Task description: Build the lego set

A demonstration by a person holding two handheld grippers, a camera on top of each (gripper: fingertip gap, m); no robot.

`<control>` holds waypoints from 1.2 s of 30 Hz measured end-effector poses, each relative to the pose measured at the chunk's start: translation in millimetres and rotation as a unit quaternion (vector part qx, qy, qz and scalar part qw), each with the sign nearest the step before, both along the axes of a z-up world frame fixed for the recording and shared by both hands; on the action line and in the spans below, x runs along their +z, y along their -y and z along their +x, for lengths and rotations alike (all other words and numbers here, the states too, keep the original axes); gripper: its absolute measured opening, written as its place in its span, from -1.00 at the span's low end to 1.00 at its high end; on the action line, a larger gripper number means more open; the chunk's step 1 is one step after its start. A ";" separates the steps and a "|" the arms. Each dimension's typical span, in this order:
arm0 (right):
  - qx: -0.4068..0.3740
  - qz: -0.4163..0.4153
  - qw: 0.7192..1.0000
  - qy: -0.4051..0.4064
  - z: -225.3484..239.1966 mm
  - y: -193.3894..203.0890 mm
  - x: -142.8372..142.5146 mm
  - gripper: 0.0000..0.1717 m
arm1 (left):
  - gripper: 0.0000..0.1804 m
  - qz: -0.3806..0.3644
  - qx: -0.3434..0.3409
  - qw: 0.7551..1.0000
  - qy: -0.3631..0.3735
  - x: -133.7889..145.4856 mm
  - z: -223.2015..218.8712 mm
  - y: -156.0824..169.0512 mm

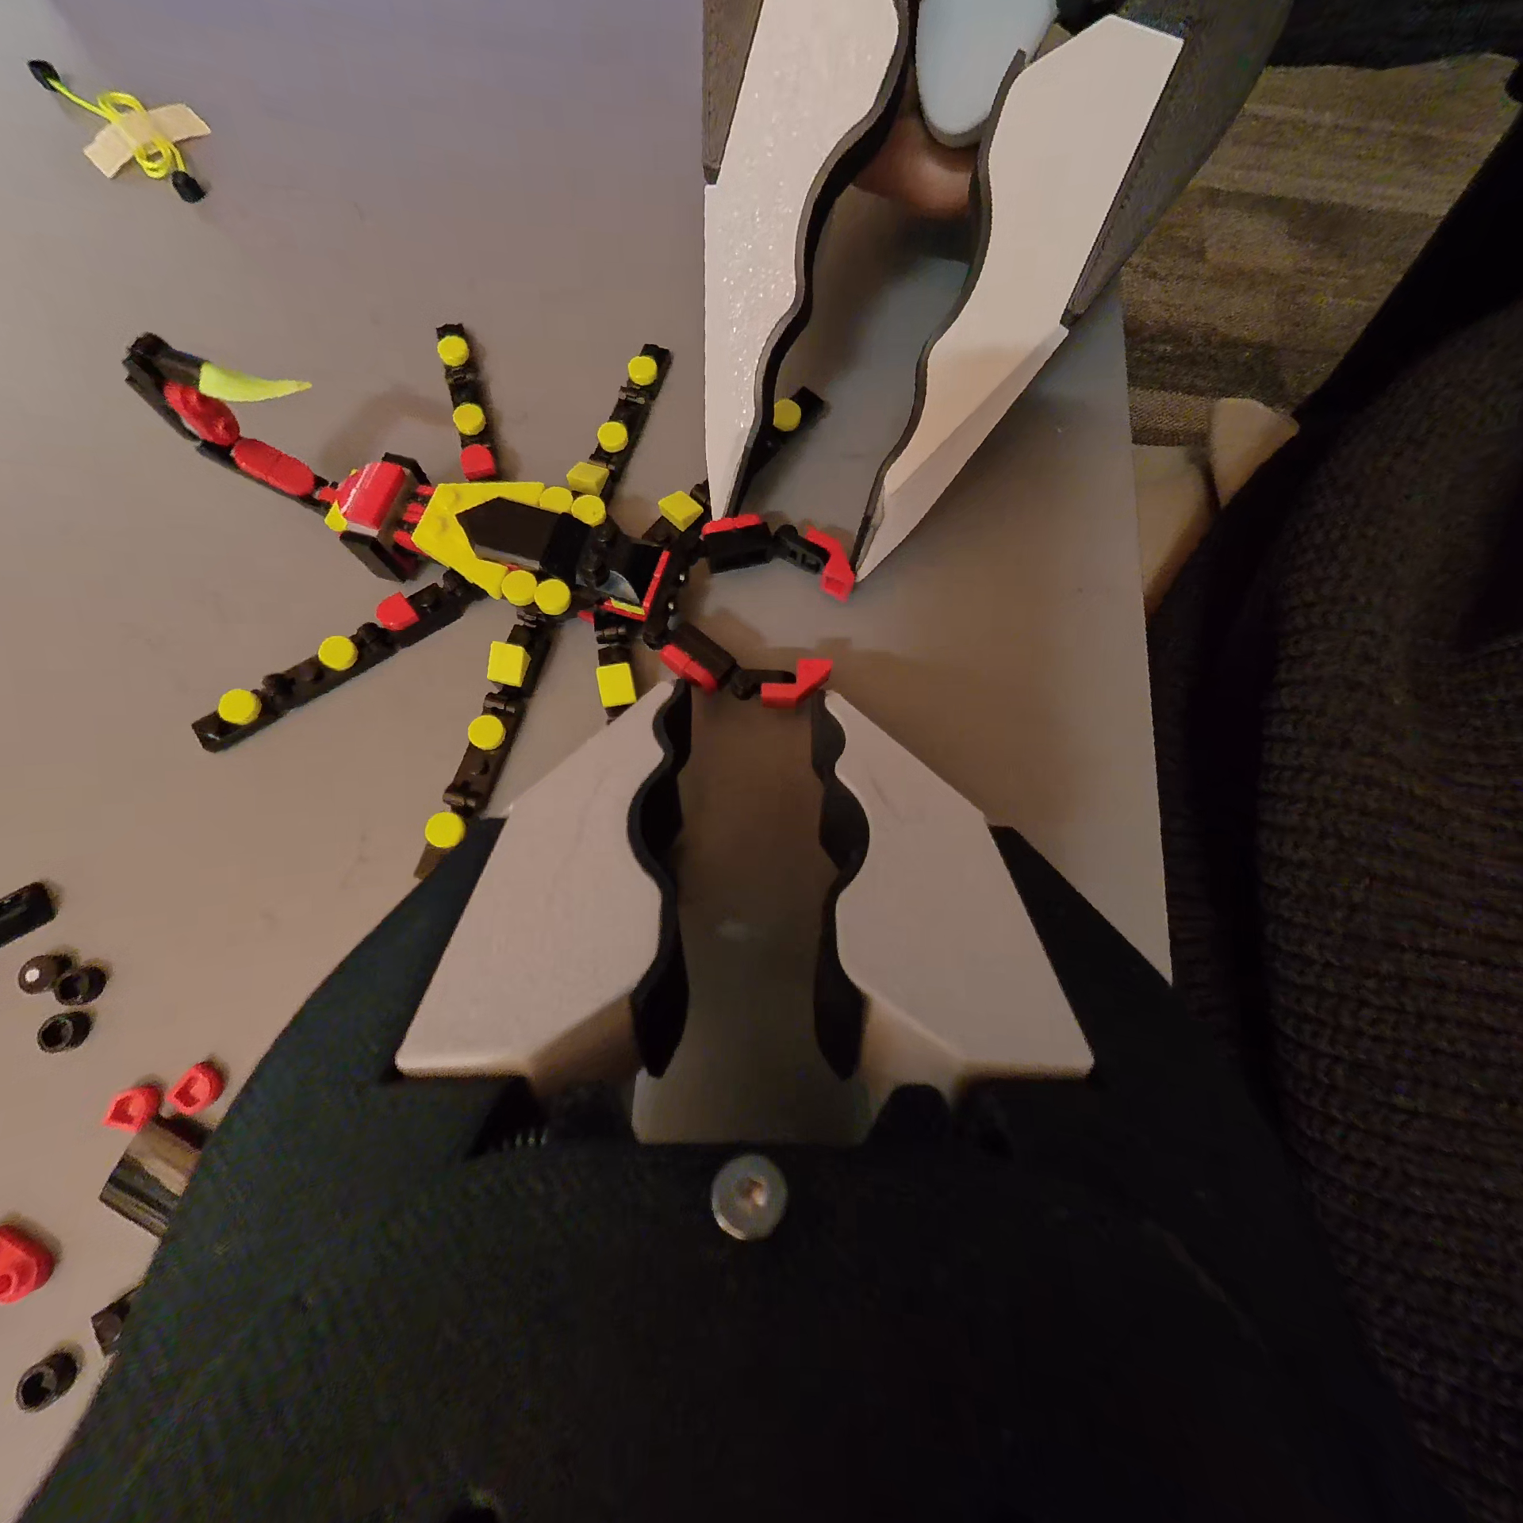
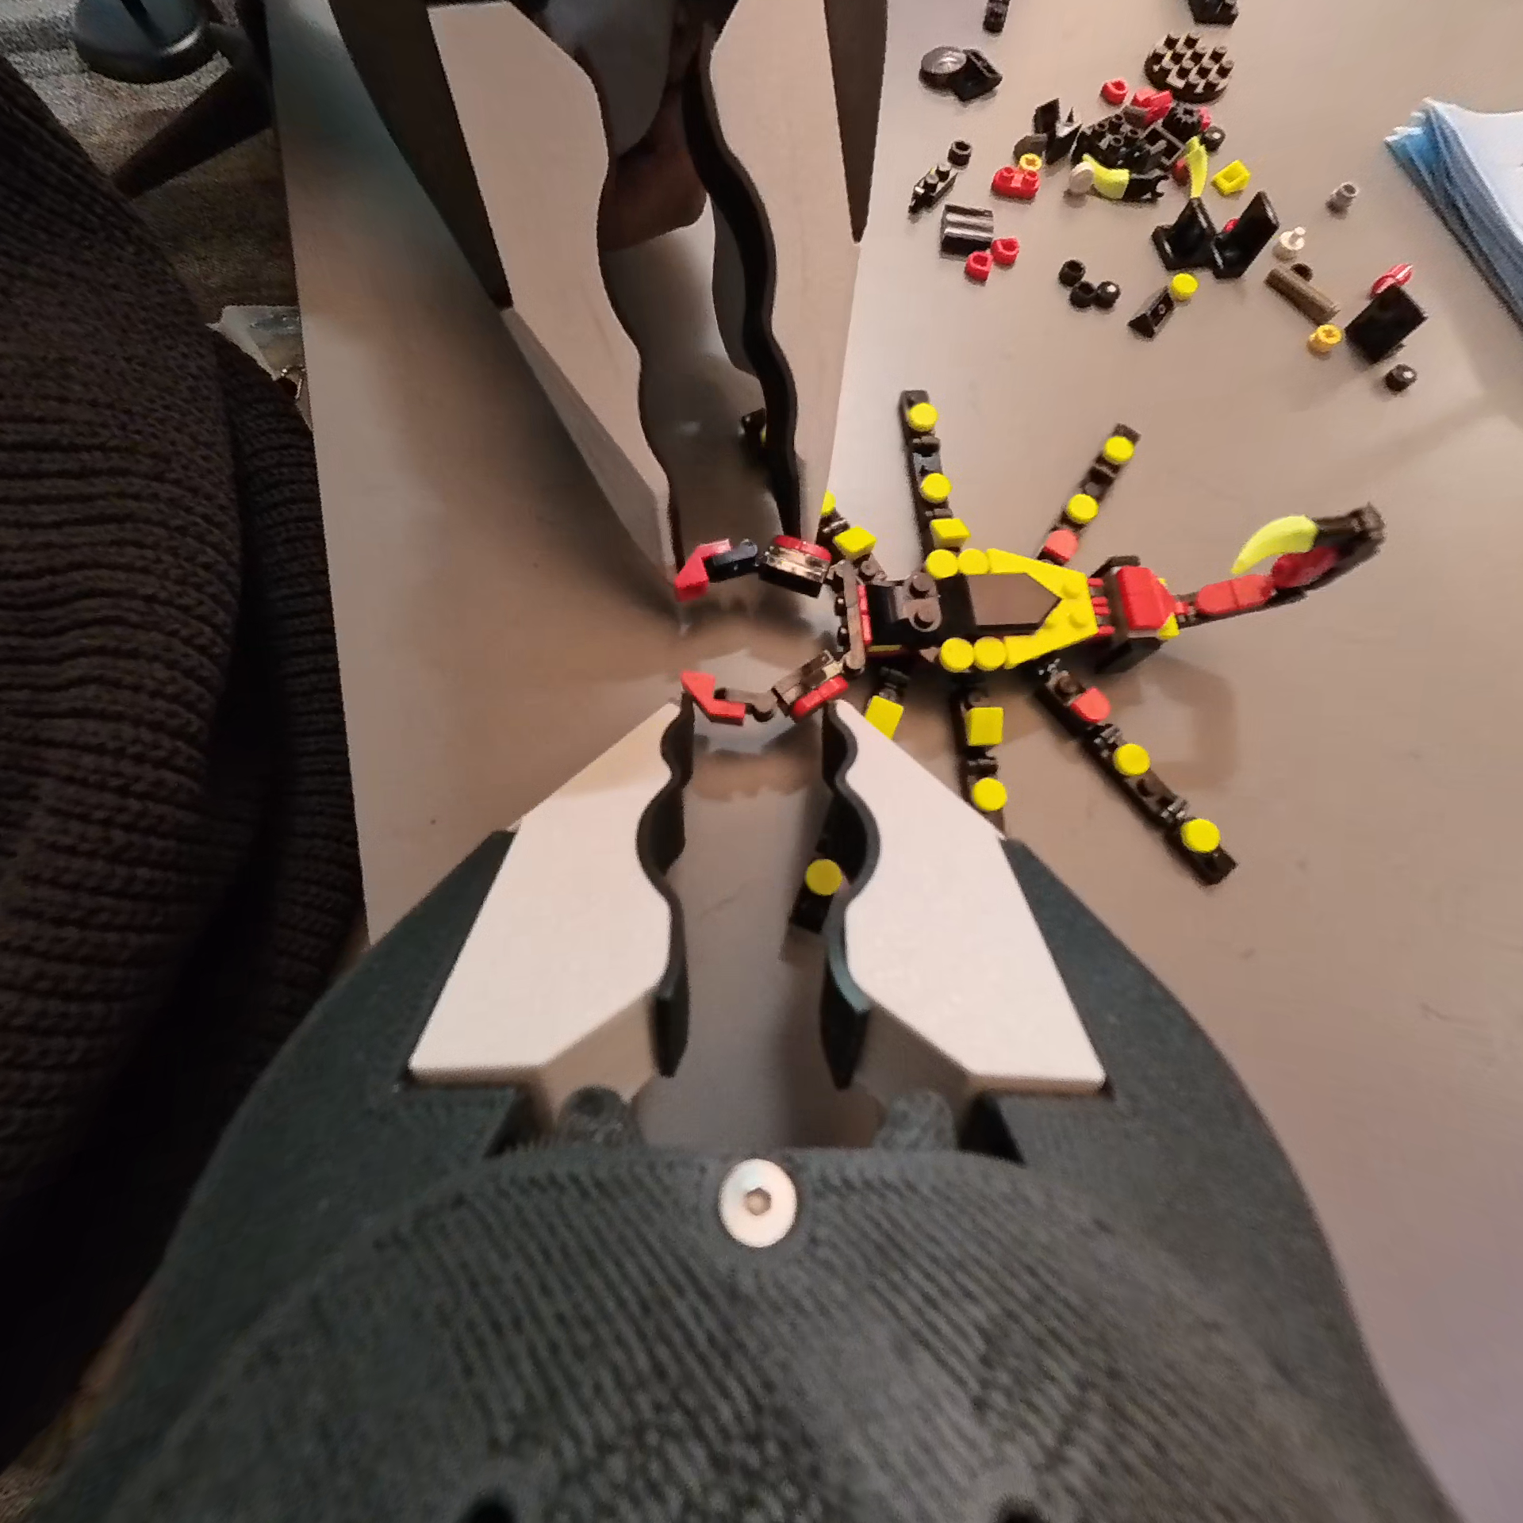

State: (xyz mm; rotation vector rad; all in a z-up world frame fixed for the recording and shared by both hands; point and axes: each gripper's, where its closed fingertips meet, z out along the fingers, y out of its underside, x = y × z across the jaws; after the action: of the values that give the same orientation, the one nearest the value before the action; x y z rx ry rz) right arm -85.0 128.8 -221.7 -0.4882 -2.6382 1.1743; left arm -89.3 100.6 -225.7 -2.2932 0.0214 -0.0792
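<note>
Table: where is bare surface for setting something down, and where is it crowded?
Bare table between the taped cord and the scorpion, and right of the scorpion's legs. Crowded: the loose bricks, and the claws where left gripper and right gripper meet.

Bare table (image 1: 972,742) between scorpion's claws (image 1: 795,684)

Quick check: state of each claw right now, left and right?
Left claw: open, tips either side of one red-tipped pincer arm of the brick scorpion, not holding it.
Right claw: open, tips astride the other pincer arm, not holding it.
</note>
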 end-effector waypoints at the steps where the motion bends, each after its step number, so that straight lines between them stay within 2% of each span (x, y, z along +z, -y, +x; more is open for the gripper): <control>1: 0.000 0.000 1.000 -0.001 -0.1 -0.1 -0.1 -0.66 | -0.70 -0.001 0.002 1.000 -0.001 -0.3 -0.4 -0.1; 9: -0.005 -0.004 1.000 -0.004 -2.0 -2.3 2.6 -0.66 | -0.78 -0.002 0.005 1.000 -0.002 -0.6 -2.8 1.8; 20: -0.004 0.003 1.000 -0.004 -1.7 -2.6 0.8 -0.61 | -0.54 -0.007 0.027 1.000 -0.013 -2.2 -19.1 9.9; 24: -0.008 -0.004 1.000 -0.009 -3.6 -4.3 4.9 -0.60 | -0.53 -0.027 0.032 0.999 -0.015 -8.2 -20.4 12.3; 31: -0.025 -0.083 0.995 -0.045 -12.4 -1.6 39.0 -0.70 | -0.57 -0.027 0.017 0.999 0.007 -7.9 -12.4 12.3; 36: -0.013 -0.062 0.998 -0.014 -5.7 5.0 25.3 -0.80 | -0.73 -0.027 0.021 0.999 0.010 -7.9 -9.1 8.0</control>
State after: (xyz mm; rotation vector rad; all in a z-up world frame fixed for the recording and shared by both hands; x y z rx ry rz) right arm -90.7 123.7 -196.4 -0.5226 -2.5377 1.3336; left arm -98.4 92.7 -233.7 -2.3456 -0.0390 -0.0832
